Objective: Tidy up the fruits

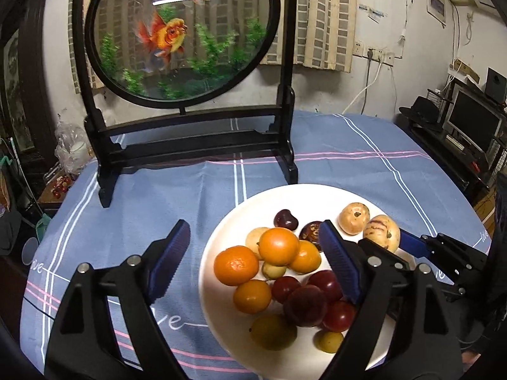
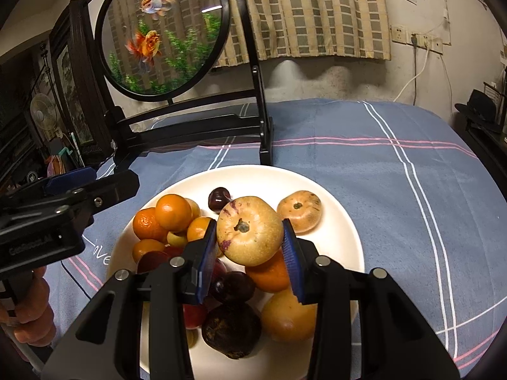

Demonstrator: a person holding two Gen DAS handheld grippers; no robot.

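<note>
A white plate (image 1: pixel 221 240) (image 2: pixel 342 221) on the blue plaid cloth holds several oranges (image 1: pixel 278 246), dark red plums (image 1: pixel 305 305), yellow fruits and a second pale melon (image 1: pixel 354 218) (image 2: pixel 299 211). My right gripper (image 2: pixel 250 247) is shut on a pale purple-streaked pepino melon (image 2: pixel 250 231) and holds it above the plate; in the left wrist view the melon (image 1: pixel 380 232) shows at the plate's right. My left gripper (image 1: pixel 253 259) is open and empty, its right finger over the plate, its left finger over the cloth.
A round goldfish screen on a black stand (image 1: pixel 190 145) (image 2: pixel 190 120) stands on the table behind the plate. The blue cloth (image 2: pixel 396 190) spreads to the right. Shelves and a monitor (image 1: pixel 472 126) stand beyond the table's right edge.
</note>
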